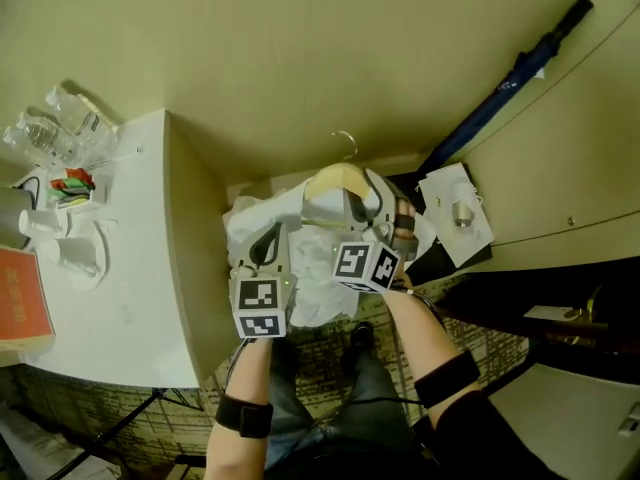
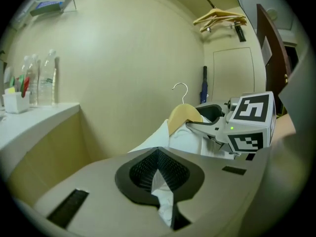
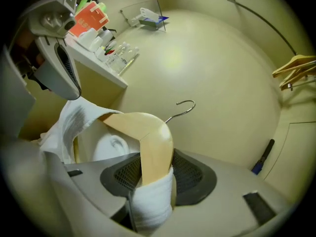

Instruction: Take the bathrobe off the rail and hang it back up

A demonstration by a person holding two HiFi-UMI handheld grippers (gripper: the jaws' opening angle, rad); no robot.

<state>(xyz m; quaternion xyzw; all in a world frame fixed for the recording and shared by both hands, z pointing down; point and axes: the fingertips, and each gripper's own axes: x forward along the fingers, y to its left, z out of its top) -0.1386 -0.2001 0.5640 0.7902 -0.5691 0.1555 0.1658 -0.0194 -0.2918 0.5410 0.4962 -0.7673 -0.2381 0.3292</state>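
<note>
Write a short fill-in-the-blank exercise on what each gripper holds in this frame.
1. The left gripper is shut on a fold of the white cloth ____.
2. The right gripper clamps one arm of the pale wooden clothes ____.
3. A folded dark blue ____ leans in the corner.
Missing words: bathrobe; hanger; umbrella.

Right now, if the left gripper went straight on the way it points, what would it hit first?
Probably the robe on the hanger just ahead: the left gripper, shut on a fold of that robe, aims at the hanger's near shoulder. Beyond lies the wall; depth is unclear.
</note>
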